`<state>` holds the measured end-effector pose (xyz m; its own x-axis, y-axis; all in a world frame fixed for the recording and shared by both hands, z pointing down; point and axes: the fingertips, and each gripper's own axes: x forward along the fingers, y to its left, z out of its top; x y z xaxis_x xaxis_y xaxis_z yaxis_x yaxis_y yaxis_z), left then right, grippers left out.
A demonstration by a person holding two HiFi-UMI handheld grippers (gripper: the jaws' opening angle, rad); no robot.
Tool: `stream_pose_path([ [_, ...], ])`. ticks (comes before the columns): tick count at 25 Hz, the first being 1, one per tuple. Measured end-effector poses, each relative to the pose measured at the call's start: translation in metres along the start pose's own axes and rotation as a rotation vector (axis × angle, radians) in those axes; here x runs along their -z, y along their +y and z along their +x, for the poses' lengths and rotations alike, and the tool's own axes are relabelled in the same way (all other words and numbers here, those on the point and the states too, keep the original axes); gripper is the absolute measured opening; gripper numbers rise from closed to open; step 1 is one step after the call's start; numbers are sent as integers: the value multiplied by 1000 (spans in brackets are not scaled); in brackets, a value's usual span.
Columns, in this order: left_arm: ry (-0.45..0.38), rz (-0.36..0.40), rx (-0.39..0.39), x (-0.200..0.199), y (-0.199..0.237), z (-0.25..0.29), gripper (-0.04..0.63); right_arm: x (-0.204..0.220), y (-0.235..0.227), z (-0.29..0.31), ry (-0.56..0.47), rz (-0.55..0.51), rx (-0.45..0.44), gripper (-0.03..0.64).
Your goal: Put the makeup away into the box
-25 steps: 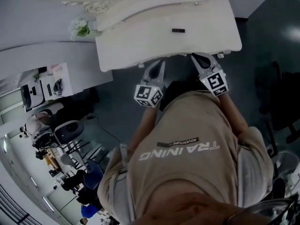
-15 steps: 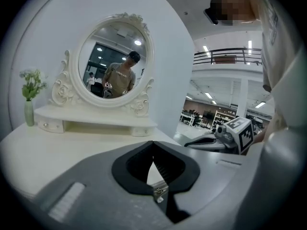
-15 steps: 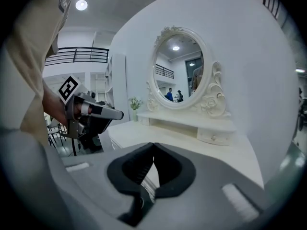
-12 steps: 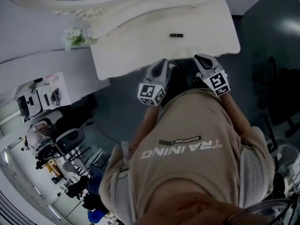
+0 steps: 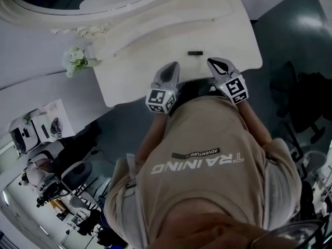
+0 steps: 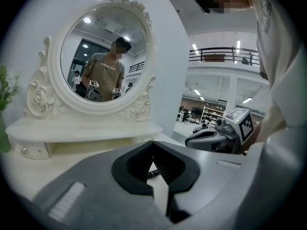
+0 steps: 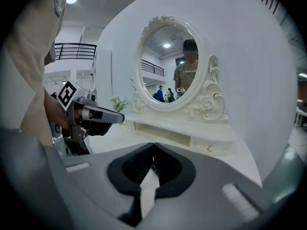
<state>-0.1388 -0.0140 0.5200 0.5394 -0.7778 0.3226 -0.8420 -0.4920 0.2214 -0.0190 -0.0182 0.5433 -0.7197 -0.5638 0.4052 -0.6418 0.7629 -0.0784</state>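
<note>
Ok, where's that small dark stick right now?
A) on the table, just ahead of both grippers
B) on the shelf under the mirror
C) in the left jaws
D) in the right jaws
A: the stick lies on the table just past the tips of the left gripper and the right gripper, whose jaws are shut on nothing.

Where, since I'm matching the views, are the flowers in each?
Head view: flowers upper left, at the table's left end.
Left gripper view: flowers at the far left edge.
Right gripper view: flowers left of centre, beside the mirror.
Shared landmark: the oval mirror.
</note>
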Motion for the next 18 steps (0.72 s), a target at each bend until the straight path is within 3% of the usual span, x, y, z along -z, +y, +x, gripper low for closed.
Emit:
stream_pose_path([
  [5, -9, 11, 96, -11, 24, 23, -2, 1, -17, 24, 38, 59, 85, 5],
  [12, 35, -4, 182, 8, 47, 41, -2, 11, -41, 29, 97, 129, 233, 5],
  [18, 46, -32, 205, 3, 52, 60, -2, 14, -80, 35, 148, 163, 296, 5],
])
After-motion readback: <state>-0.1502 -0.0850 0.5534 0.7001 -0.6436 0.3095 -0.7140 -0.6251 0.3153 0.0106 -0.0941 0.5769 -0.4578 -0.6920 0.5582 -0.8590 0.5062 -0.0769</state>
